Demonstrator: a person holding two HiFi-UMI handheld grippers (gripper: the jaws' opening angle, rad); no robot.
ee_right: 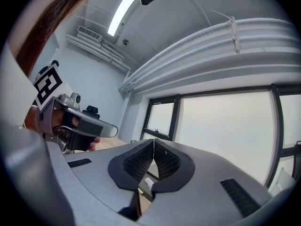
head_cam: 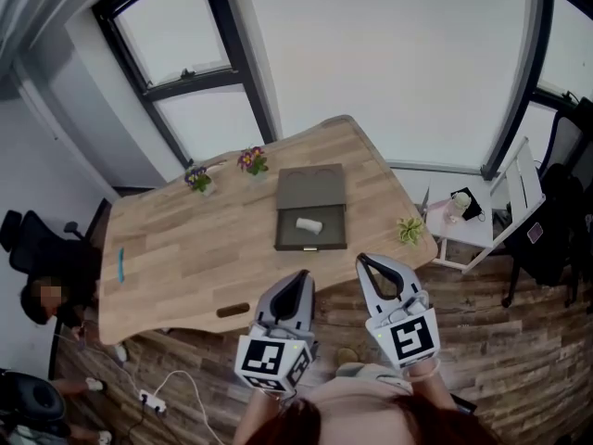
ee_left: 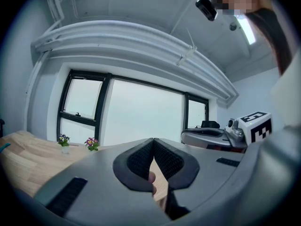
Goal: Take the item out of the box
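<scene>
One white roll (head_cam: 309, 223) in dark box (head_cam: 289, 234) (lid (head_cam: 312, 185) open), both hand-held grippers (head_cam: 301, 276) (head_cam: 363, 260) closed, empty

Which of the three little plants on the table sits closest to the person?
The green leafy plant at the table's right edge; the two flowering plants stand at its far edge.

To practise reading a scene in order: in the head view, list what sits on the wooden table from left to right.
blue object → small flower pot → second flower pot → open box → small green plant
</scene>
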